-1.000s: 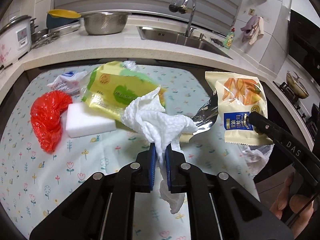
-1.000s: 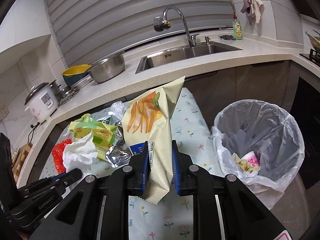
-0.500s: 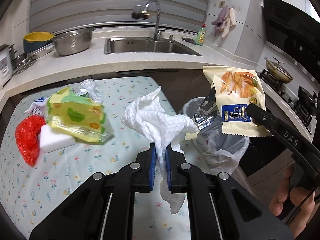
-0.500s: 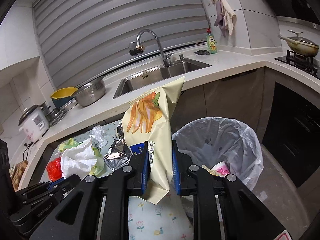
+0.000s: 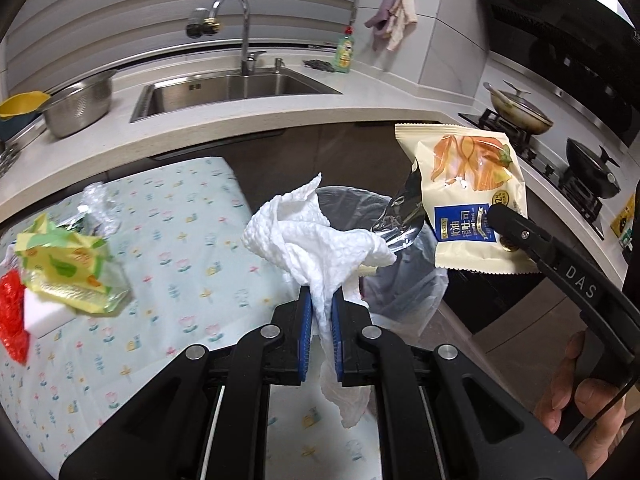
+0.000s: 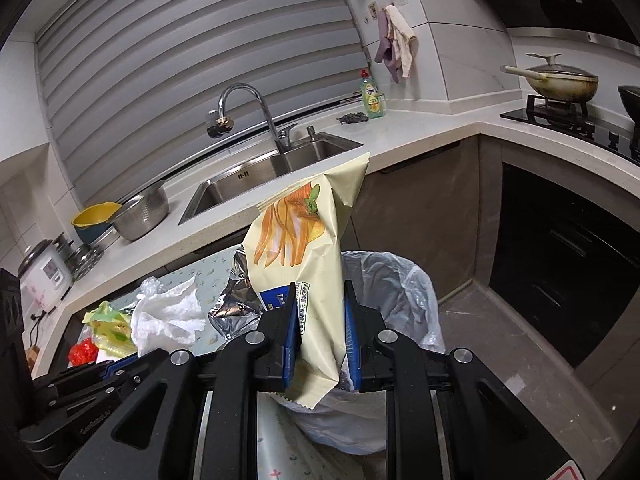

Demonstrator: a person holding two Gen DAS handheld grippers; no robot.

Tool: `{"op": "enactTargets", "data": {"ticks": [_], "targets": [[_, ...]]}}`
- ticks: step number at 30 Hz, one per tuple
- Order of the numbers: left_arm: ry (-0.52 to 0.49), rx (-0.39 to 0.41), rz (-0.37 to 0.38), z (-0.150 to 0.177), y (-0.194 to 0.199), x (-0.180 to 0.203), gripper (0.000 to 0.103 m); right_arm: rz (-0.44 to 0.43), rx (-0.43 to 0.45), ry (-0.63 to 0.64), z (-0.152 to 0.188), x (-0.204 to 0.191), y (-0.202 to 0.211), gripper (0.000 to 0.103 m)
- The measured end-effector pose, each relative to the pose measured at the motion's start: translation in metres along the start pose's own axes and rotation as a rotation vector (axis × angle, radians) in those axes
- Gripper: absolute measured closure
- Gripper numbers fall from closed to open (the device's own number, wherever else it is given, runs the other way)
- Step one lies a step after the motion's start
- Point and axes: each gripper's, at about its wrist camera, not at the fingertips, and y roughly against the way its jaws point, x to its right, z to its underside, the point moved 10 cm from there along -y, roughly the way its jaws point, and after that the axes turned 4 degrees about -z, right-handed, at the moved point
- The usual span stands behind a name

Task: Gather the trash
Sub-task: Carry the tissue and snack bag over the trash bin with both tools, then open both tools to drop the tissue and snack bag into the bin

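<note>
Your snack bag (image 6: 304,264) hides most of the bin's (image 6: 400,292) mouth in the right view, and the paper towel (image 5: 316,240) covers its near rim in the left view. Your left gripper (image 5: 319,328) is pressed tight on the towel's twisted tail; your right gripper (image 6: 320,336) pinches the bag's lower half. Both hang beyond the table's (image 5: 168,280) right edge, over the bin.

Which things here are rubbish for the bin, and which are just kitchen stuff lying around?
For the job:
- white paper towel, in the left gripper
- snack bag, in the right gripper
- lined bin
- yellow-green wrapper
- red bag

Just lying about:
- colander
- dish soap bottle
- hanging cloths
- lidded pan
</note>
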Motion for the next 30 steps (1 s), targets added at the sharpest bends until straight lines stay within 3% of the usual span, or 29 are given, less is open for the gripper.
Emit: {"op": "enactTargets", "data": {"ticks": [9,18,21,23,30], "targets": [[-0.04,-0.042,0.02,-0.008,-0.044,0.028,0.094,0.062,0.014,-0.05,-0.009,0.051,-0.013,0.084],[-0.033,-0.076,0.028,-0.017,-0.086,0.036,0.093,0.078,-0.014,-0.062,-0.001,0.072,-0.032,0.084],[-0.022,-0.082,0.02,-0.017,-0.095,0.033,0.078,0.077,-0.029,-0.057,0.004,0.073,-0.04,0.084],[-0.009,-0.066,0.014,-0.019,-0.094,0.029,0.052,0.072,-0.035,-0.055,0.007,0.071,-0.044,0.084],[0.004,-0.022,-0.009,-0.026,-0.088,0.018,0.042,0.052,-0.051,-0.048,0.01,0.063,-0.057,0.083]]}}
